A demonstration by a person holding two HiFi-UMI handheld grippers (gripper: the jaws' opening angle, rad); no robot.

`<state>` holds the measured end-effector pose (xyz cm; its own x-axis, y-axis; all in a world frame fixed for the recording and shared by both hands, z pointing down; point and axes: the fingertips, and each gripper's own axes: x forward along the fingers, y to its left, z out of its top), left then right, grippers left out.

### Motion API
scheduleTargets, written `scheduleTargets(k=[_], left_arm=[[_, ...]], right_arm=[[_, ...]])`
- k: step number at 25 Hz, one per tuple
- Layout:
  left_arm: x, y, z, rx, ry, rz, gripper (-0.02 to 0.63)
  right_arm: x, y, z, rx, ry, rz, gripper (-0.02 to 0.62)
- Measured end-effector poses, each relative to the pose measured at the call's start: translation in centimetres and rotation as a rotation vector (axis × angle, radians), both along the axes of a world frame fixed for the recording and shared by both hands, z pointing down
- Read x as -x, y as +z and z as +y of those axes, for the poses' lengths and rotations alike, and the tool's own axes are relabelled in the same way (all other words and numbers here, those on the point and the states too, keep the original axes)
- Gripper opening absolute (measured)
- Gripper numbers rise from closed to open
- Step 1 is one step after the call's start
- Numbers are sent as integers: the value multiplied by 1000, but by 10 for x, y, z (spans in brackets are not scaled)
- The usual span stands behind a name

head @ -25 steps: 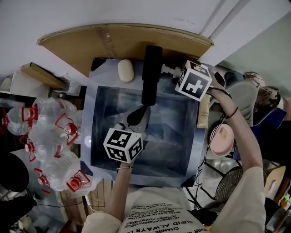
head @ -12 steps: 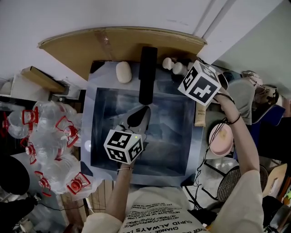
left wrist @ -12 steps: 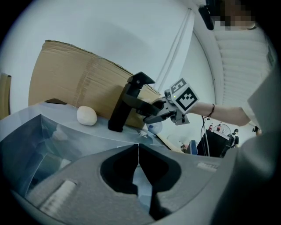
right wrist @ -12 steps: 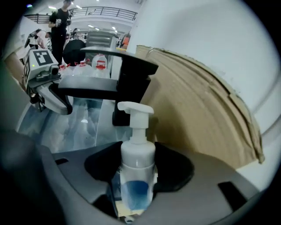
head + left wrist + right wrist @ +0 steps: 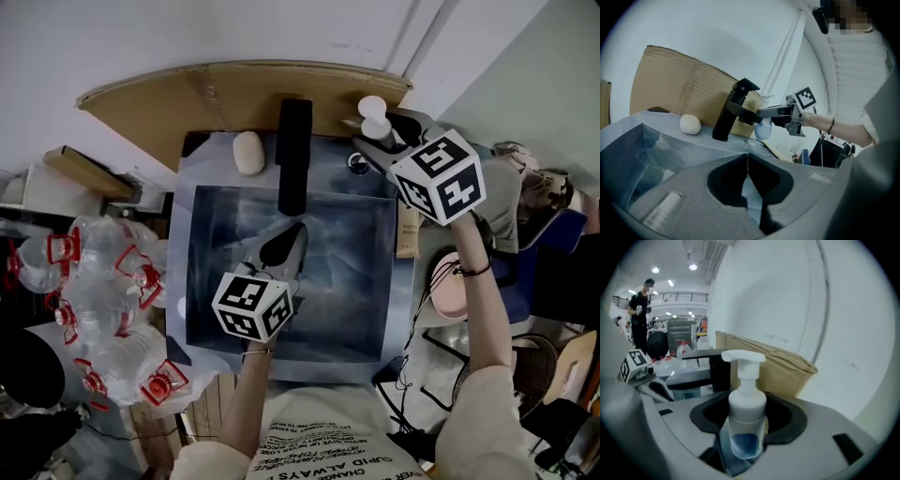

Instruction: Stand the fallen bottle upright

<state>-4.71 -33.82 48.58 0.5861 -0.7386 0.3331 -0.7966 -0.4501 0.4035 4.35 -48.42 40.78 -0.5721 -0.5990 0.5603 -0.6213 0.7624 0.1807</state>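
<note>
Sink: steel basin, fills the middle of the head view. A cardboard sheet leans on the wall behind it.

Left forearm: comes up from the lower edge and keeps the left tongs low over the basin, tips aimed at the black faucet. In the left gripper view the jaws are clenched edge to edge, with nothing between them.

Right forearm: stretched along the sink's right side, wrist bent inward. The right tongs point at the back right corner and slope downward. Their marker cube sits over the counter edge.

Bottle: clear pump bottle with blue liquid in the bottom, grasped round its body by the right tongs. It stands upright in the jaws, pump head on top. From the left gripper view it is just right of the faucet, with its base close above the counter behind the sink. I cannot tell whether it touches.

White lump: oval, on the rim left of the faucet, well apart from both tongs.

Change against one second ago:
- The bottle was lying sideways in the right tongs, pump end toward the faucet. Now the pump head faces up at the head camera.
- My right wrist has rolled. The cube shows different faces and sits further right in the view.
- The right hand looks higher, and the cube appears larger.
- Left tongs, faucet and lump are unchanged.
</note>
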Motion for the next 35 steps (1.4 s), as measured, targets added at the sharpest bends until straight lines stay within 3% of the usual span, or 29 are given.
scheduleTargets(k=[6,12,21,35], left_arm=[[-4,0,2,2,5,-6,25],[-8,1,2,2,8,-7,25],[-18,3,1,6,25,-2,25],[-22,4,1,6,41,9,25]], right_arm=[[-23,-2,3,-11,183,-270,230],[-55,-9,10,-127,393,-481,230],[-62,10,23,-195,488,-489,230],[-52,14,33,-313,485,-417,232]])
